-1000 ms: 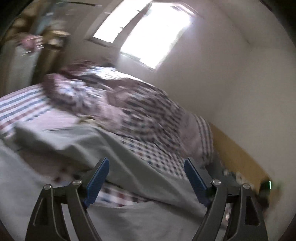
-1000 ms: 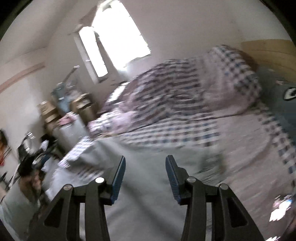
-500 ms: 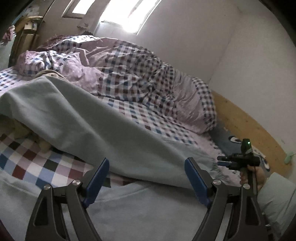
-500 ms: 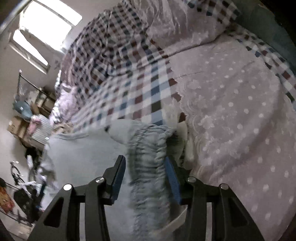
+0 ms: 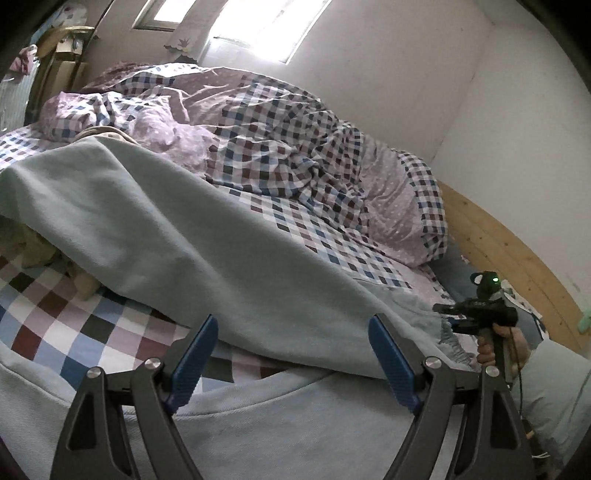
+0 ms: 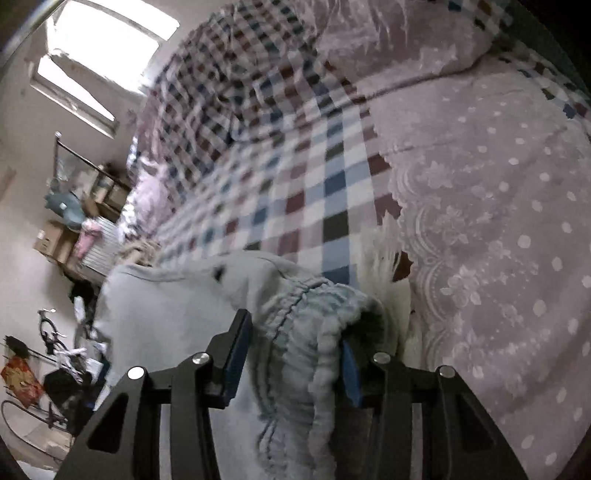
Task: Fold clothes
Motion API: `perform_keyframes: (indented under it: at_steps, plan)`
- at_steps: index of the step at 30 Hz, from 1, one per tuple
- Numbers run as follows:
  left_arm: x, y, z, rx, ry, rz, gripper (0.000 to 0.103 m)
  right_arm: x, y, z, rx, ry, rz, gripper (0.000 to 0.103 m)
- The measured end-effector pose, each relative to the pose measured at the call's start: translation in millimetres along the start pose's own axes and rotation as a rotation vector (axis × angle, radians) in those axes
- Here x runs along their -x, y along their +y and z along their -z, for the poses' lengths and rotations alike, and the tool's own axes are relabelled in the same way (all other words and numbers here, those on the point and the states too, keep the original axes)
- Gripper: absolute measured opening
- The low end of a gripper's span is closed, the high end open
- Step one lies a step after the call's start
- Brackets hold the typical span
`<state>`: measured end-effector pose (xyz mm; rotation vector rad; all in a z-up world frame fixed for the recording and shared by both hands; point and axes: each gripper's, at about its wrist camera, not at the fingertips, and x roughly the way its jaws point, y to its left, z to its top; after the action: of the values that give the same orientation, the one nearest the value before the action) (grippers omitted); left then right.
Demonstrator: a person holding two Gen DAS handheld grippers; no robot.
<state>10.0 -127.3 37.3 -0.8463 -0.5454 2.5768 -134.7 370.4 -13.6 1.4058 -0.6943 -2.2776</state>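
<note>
Rumpled duvet (image 5: 280, 140) crowds the bed's far side; polka-dot sheet (image 6: 498, 221) lies bare

One pale blue garment (image 5: 192, 236), two tongs (image 5: 291, 354), one quilt (image 5: 280, 140).

You are working in a bedroom of a lived-in home. A bed fills most of what you see, spread with a checked sheet (image 5: 55, 325) in blue, maroon and white, and a rumpled lilac polka-dot and gingham duvet (image 5: 266, 140) is heaped against the plain white wall (image 5: 498, 110). A pale wooden headboard (image 5: 509, 254) runs behind the bedding. Daylight comes through a window (image 5: 258, 29) above the bed. Off to your side, cardboard boxes (image 6: 51, 240) and household clutter stand stacked, with what looks like a bicycle (image 6: 51, 332) nearby.
</note>
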Motion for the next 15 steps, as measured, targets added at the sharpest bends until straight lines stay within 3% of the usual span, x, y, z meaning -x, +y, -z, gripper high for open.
perform_keyframes:
  at_steps: [2, 3, 6, 12, 15]
  plan:
    - [-2, 1, -1, 0.010, -0.001, 0.000, 0.086, -8, 5, -6, 0.010, -0.011, 0.043, 0.030]
    - [-3, 2, -1, 0.017, -0.002, 0.000, 0.086, -9, 9, -8, 0.027, -0.027, 0.084, 0.010]
    - [-6, 5, -3, 0.037, -0.005, 0.000, 0.086, 6, 22, -16, 0.067, -0.122, 0.144, 0.008]
    - [-2, 8, -6, 0.050, -0.026, 0.003, 0.086, 65, 26, -33, 0.032, -0.402, 0.246, 0.007]
    - [0, 11, -8, 0.050, -0.038, -0.007, 0.086, 78, 24, -47, 0.027, -0.467, 0.333, 0.007]
